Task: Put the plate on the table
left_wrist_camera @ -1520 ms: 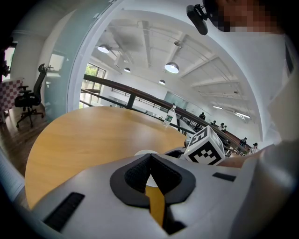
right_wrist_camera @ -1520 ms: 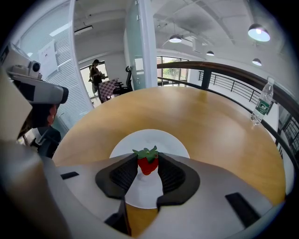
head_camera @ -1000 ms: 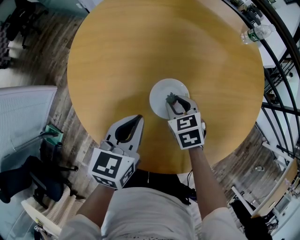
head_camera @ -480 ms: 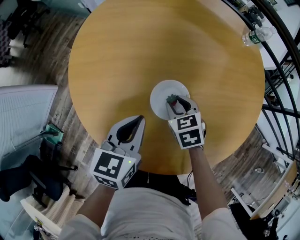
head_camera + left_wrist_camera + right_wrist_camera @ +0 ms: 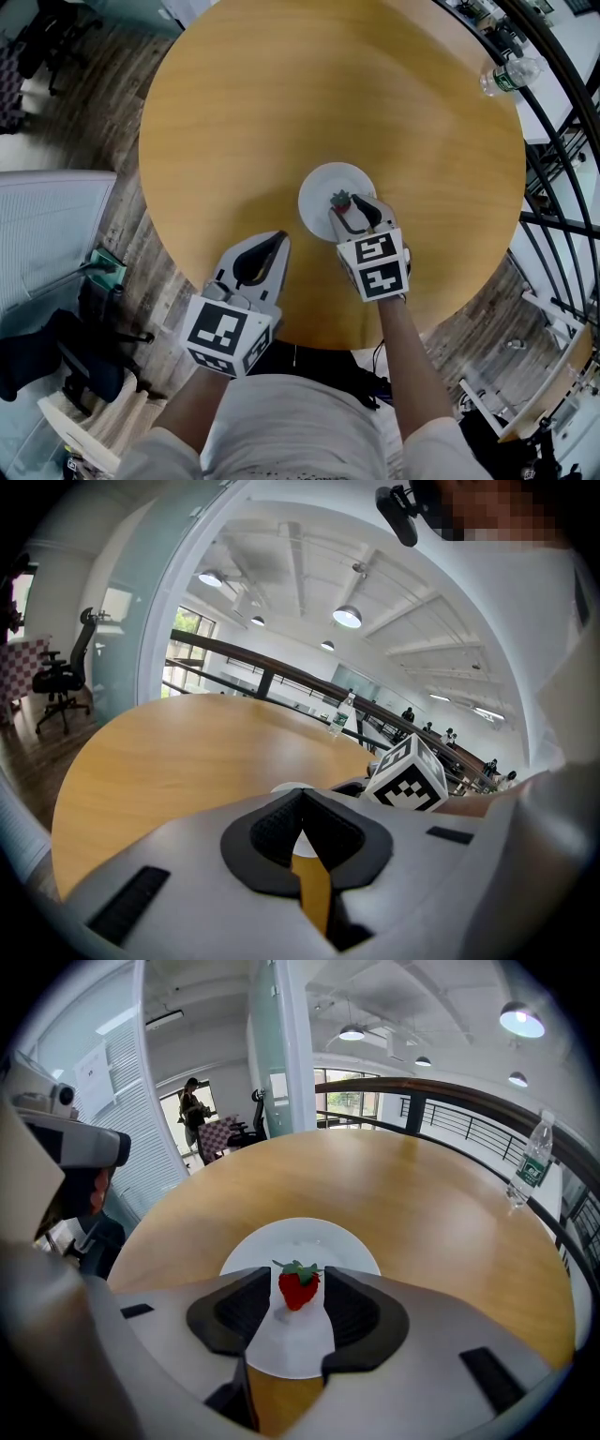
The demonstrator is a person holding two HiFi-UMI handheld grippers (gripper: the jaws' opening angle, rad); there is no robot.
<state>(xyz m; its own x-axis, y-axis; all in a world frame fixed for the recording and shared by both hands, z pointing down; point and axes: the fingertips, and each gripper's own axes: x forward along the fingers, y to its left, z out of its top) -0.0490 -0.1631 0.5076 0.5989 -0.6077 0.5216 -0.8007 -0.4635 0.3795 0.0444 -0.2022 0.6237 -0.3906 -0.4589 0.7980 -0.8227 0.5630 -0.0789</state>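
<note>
Both things look settled: the plate (image 5: 323,183) lies on the table (image 5: 281,94), with the right gripper (image 5: 356,208) opening its jaws around the strawberry (image 5: 340,199); best lift straight up. The left gripper (image 5: 277,239) hangs closed, empty.

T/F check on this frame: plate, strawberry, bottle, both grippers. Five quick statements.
1. Plate lies on the table: true.
2. Strawberry sits on the plate: true.
3. Left gripper holds the plate: false; it is shut, empty and off the plate.
4. Bottle stands on the table: false; it is beyond the railing.
5. Nothing is between the right gripper's jaws: false; the strawberry is there, and the jaws are opening.
</note>
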